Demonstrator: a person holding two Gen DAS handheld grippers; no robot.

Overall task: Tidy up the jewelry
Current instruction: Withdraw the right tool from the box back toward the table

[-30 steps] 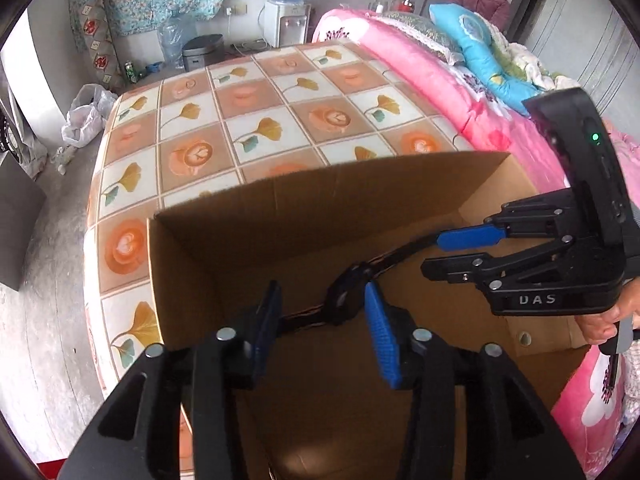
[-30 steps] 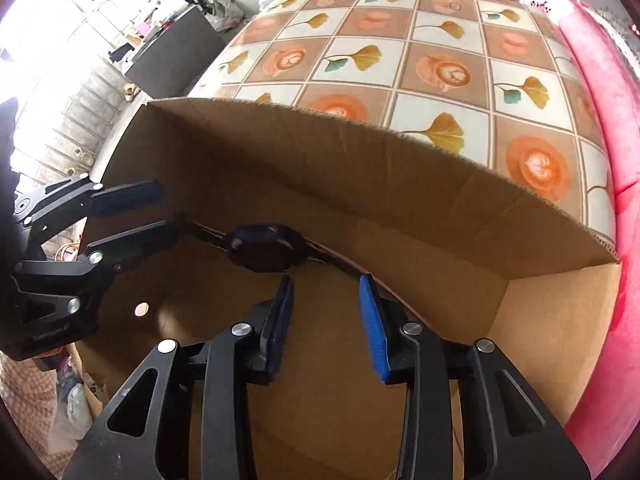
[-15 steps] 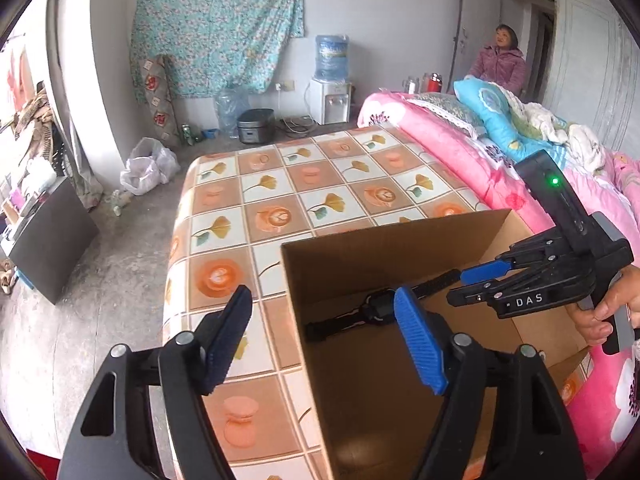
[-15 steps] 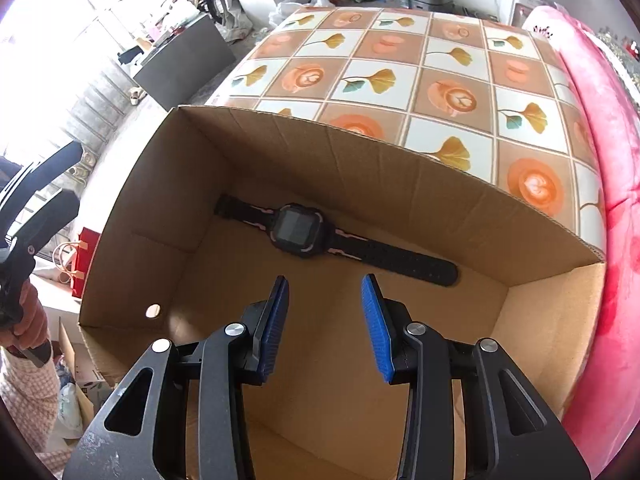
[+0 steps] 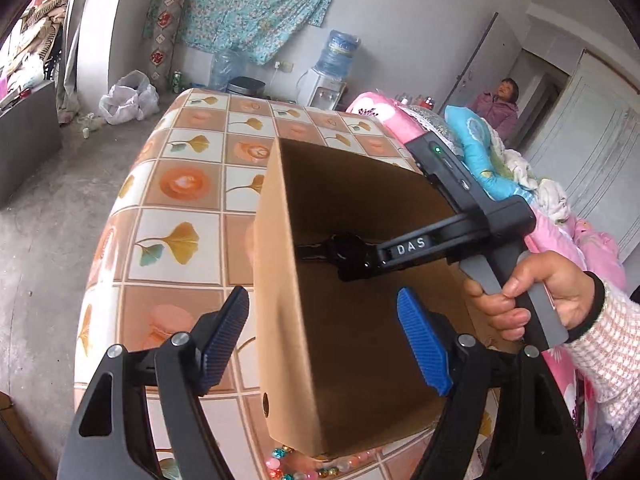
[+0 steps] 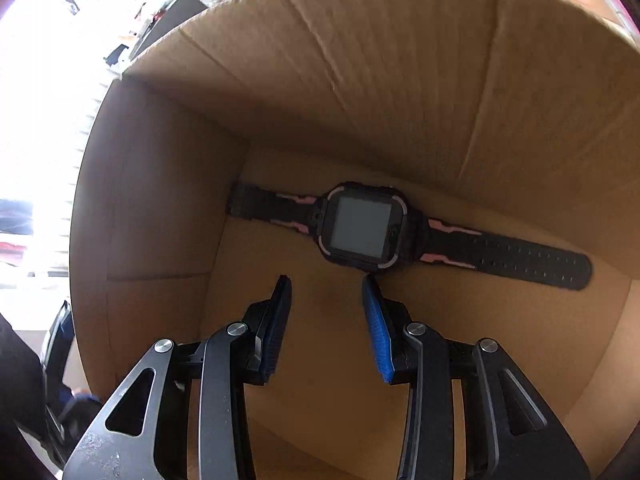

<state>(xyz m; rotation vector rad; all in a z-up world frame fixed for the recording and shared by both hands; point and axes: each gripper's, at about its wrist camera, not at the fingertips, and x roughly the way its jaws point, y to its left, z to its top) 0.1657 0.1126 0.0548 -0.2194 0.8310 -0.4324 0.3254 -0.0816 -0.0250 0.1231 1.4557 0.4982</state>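
While the black-and-pink square-faced smartwatch point(image 6: 362, 226) is lying flat in the brown cardboard box point(image 6: 400, 80), just past 12 o'clock of the empty, parted right gripper point(image 6: 326, 328), I'm guessing it's light with floppy straps, so grab the rigid case. Left gripper point(image 5: 324, 344) is hanging wide apart, straddling the box wall over the floral tiled tablecloth point(image 5: 180, 184), bedroom behind.

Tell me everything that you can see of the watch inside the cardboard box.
The watch is black with pink accents on its strap and around its rounded square case. The screen is dark. It looks like rubber or plastic. It lies flat, face up and unbuckled on the floor of the cardboard box, near the far wall; one strap end reaches the left wall. The open right claw hangs just short of it.
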